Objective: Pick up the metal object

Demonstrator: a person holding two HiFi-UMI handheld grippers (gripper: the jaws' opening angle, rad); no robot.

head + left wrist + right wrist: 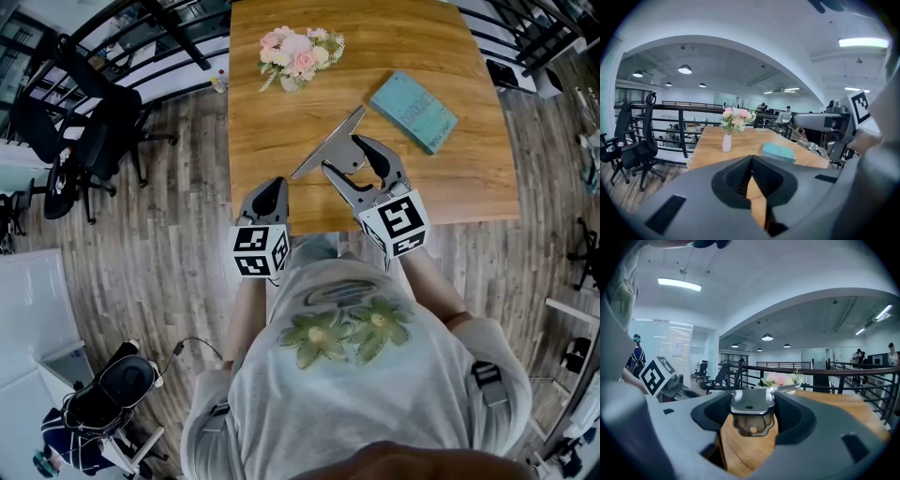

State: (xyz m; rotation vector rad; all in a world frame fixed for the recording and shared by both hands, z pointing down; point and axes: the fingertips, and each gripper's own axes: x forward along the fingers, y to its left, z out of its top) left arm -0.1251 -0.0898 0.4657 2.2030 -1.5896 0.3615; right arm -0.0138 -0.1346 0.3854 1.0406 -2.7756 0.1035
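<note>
The metal object, a flat grey blade with a rounded bracket end, lies slantwise over the front middle of the wooden table. My right gripper is shut on its near end. In the right gripper view the metal object sits clamped between both jaws of that gripper, its knob hanging above the wood. I cannot tell whether the far tip touches the table. My left gripper is shut and holds nothing at the table's front edge, left of the object. The left gripper shows its jaws meeting in a narrow V.
A teal book lies to the right beyond the object. A small vase of pink flowers stands at the back of the table. Black office chairs stand on the floor to the left. A railing runs behind the table.
</note>
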